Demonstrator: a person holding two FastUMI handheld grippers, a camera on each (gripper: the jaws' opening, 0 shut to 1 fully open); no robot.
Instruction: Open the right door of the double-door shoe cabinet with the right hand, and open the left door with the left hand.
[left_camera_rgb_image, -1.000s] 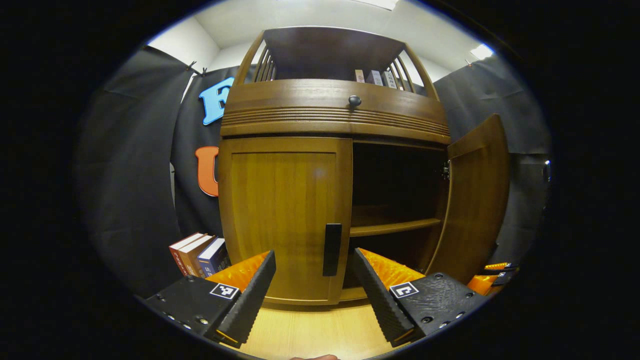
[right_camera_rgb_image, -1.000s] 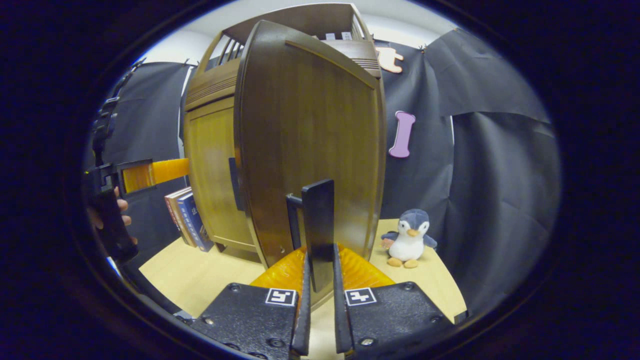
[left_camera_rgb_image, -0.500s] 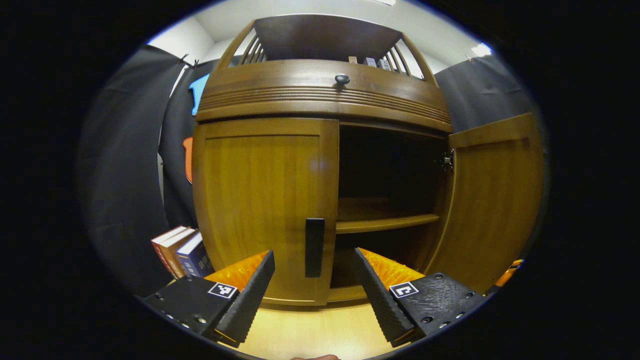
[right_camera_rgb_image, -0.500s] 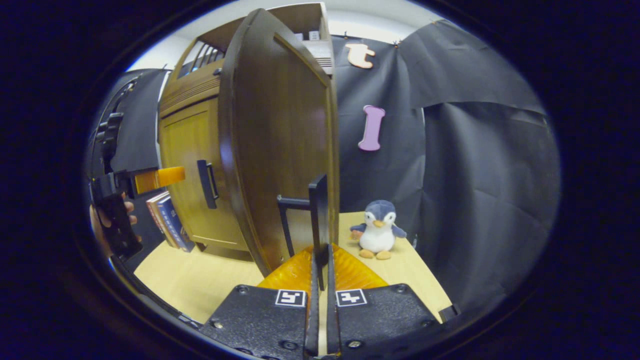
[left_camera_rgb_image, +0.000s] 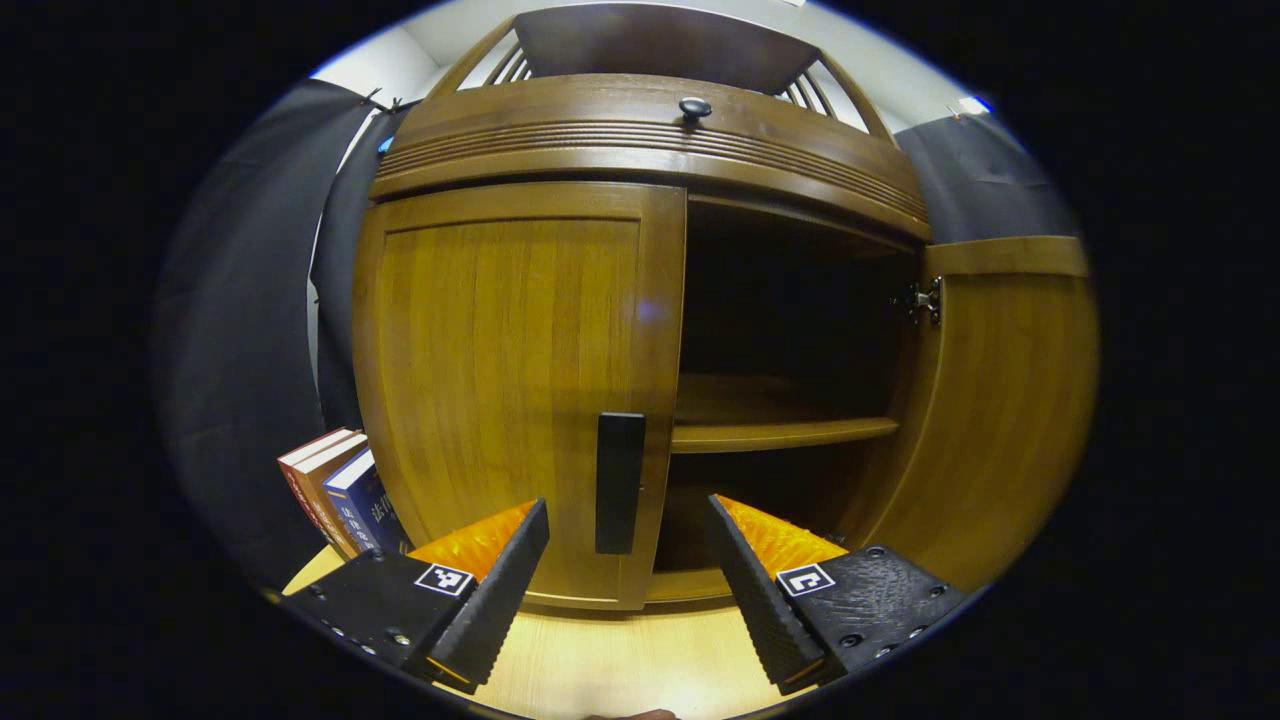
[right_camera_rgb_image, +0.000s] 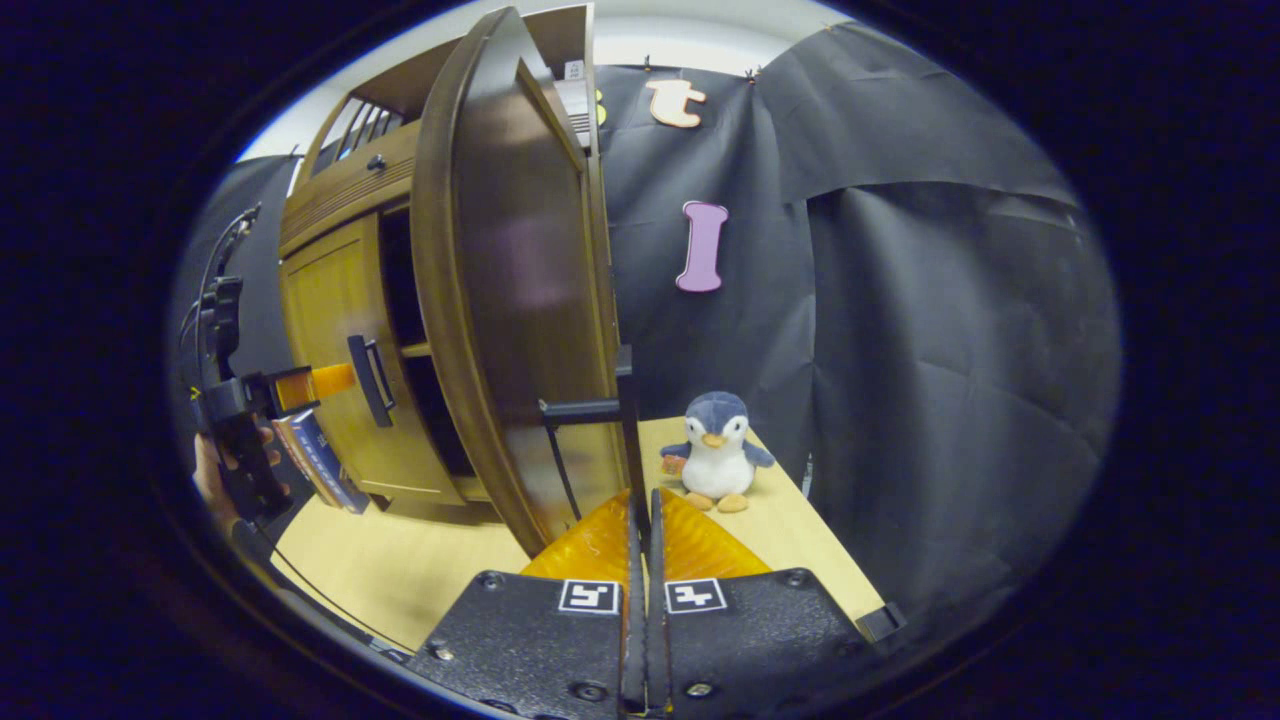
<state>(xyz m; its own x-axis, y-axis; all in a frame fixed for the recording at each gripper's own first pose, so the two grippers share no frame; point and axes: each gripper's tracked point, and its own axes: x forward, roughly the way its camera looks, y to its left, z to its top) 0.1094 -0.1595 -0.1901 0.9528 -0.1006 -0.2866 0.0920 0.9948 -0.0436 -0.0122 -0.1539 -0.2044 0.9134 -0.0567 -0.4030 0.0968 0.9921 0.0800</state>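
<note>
Clamping the right door's handle (right_camera_rgb_image: 628, 420), the right gripper (right_camera_rgb_image: 640, 530) has both fingers pressed on the thin dark bar, which rises straight up from between them in the right gripper view. That handle belongs to the right door (right_camera_rgb_image: 510, 290), swung well out from the shoe cabinet (left_camera_rgb_image: 650, 150) so its edge faces the camera. Just right of the door a plush penguin (right_camera_rgb_image: 714, 450) sits on the pale wooden table (right_camera_rgb_image: 400, 560).

The left gripper (left_camera_rgb_image: 628, 570) is spread wide with nothing between its fingers. The left door's handle (left_camera_rgb_image: 619, 482) stands just beyond the gap between them, near but apart. The left door (left_camera_rgb_image: 510, 380) is closed against the cabinet frame. To its right the open compartment shows a shelf (left_camera_rgb_image: 780, 432), and farther right the right door (left_camera_rgb_image: 1000, 400) hangs open. Some books (left_camera_rgb_image: 335, 485) lean at the cabinet's left side. A hand (right_camera_rgb_image: 212, 478) holding the left gripper (right_camera_rgb_image: 330, 380) appears at the left of the right gripper view.
</note>
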